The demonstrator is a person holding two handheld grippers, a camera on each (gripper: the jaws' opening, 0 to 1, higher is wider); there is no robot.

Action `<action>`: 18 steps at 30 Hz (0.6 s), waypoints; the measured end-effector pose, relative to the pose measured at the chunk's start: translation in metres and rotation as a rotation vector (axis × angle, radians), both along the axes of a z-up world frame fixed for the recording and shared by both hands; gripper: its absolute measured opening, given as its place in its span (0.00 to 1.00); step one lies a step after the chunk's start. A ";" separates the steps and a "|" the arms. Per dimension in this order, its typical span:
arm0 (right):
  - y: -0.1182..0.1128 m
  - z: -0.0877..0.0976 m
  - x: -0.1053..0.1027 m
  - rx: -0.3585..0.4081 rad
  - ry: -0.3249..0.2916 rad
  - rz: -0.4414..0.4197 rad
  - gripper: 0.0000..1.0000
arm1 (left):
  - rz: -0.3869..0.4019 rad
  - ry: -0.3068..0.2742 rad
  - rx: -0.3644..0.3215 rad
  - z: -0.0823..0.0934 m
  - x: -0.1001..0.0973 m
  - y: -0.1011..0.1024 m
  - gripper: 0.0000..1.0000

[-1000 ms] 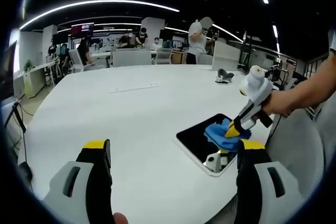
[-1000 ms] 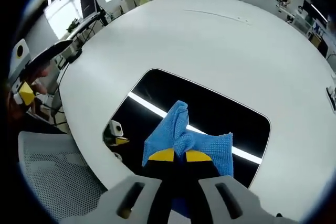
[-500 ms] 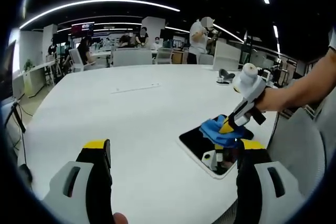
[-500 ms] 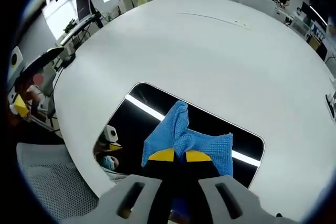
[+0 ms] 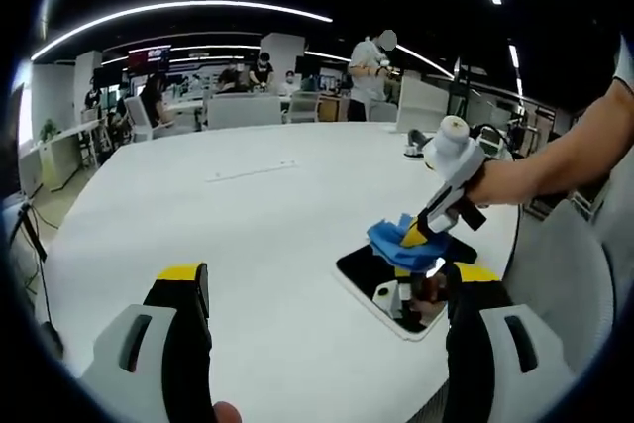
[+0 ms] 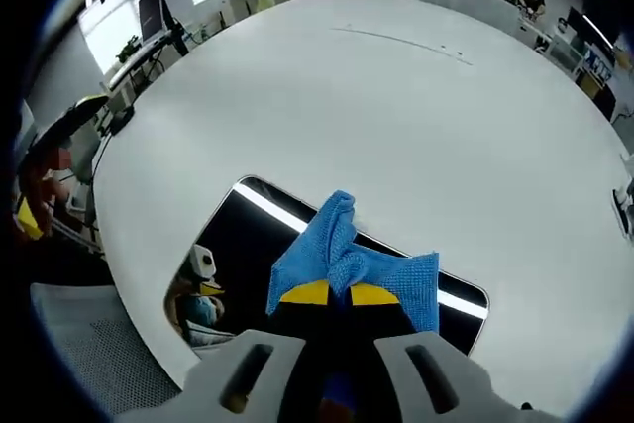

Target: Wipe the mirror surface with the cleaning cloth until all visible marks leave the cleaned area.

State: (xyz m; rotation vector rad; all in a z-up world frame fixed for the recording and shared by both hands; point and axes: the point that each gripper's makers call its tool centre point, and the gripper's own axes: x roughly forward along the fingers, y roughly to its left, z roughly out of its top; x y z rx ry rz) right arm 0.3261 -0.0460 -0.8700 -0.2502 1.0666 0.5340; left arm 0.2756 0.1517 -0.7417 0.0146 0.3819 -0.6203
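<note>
**Cloth pressed on the mirror's far edge**

The right tongs (image 6: 331,293) are closed on the blue cloth (image 6: 342,257), their yellow tips pinching its bunched middle while folds stick up and out to either side. The cloth lies on the mirror (image 6: 248,245), a dark rounded rectangle flat on the white worktop (image 6: 396,116) near its edge. In the right gripper view the cloth covers the mirror's far long edge and laps onto the worktop beyond; the glass reflects a bright ceiling strip and the gripper itself.

In the left gripper view the right tongs (image 5: 413,236) come in from the right, held by a hand (image 5: 495,183) with a bare forearm, pointing down onto the cloth (image 5: 396,239) on the mirror (image 5: 381,274). The left tongs (image 5: 329,289) stand wide open and hold nothing, above the worktop (image 5: 248,215), with the mirror just inside the right jaw. A mesh chair (image 5: 560,274) stands at the worktop's edge. People (image 5: 369,74) are at desks far behind.
</note>
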 end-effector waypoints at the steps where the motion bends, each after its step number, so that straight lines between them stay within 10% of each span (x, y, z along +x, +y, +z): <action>1: 0.000 0.000 0.002 0.000 -0.002 0.000 0.00 | 0.002 -0.002 -0.012 0.002 0.000 0.000 0.99; 18: 0.003 0.002 0.014 -0.002 -0.004 -0.006 0.00 | 0.023 0.004 -0.053 0.007 0.002 -0.001 0.99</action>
